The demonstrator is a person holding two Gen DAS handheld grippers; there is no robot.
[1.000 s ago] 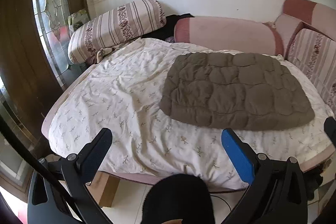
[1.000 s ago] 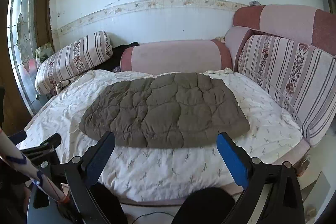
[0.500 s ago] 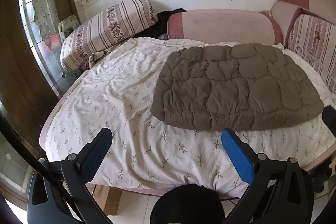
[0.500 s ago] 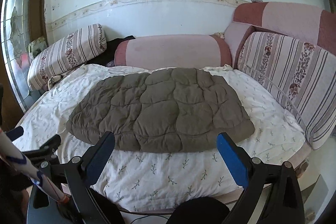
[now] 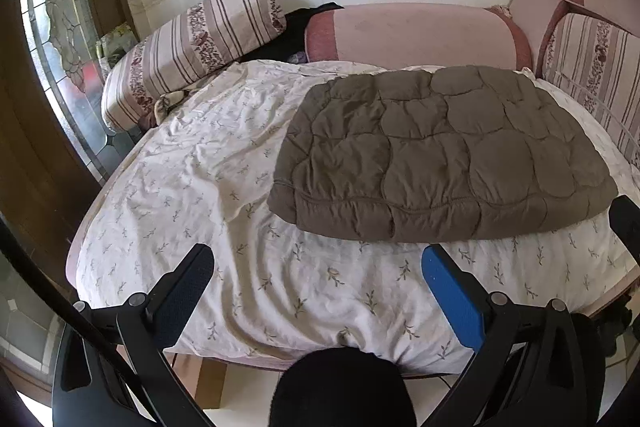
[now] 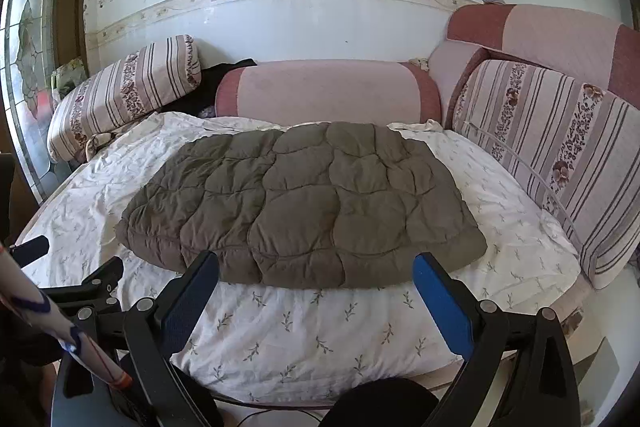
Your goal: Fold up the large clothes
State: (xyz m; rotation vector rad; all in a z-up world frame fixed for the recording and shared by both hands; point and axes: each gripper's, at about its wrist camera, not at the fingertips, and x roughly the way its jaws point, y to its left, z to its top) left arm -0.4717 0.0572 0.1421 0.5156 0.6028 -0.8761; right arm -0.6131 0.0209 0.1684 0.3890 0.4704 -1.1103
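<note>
At the bottom of the left wrist view, the left gripper [image 5: 318, 267] has its jaws spread wide, holding nothing and touching nothing; they hang over the near edge of the bed [image 5: 200, 187], above its white leaf-print sheet. In the right wrist view the right gripper [image 6: 316, 273] is likewise spread wide and empty, its fingertips [image 6: 430, 267] overlapping the near hem of the garment in the frame, though whether they touch it cannot be told. At the lower left of that view part of the left gripper shows, along with a white rod with red and blue marks [image 6: 48, 327].

Beyond the jaws, a brown quilted garment [image 6: 304, 203] lies flat on the sheet, mid-frame in the right view and right of centre in the left view [image 5: 440, 155].

Farther back, a striped bolster [image 6: 124, 99] sits at upper left, a pink bolster [image 6: 328, 91] along the wall, and striped cushions [image 6: 560, 147] at right.
</note>
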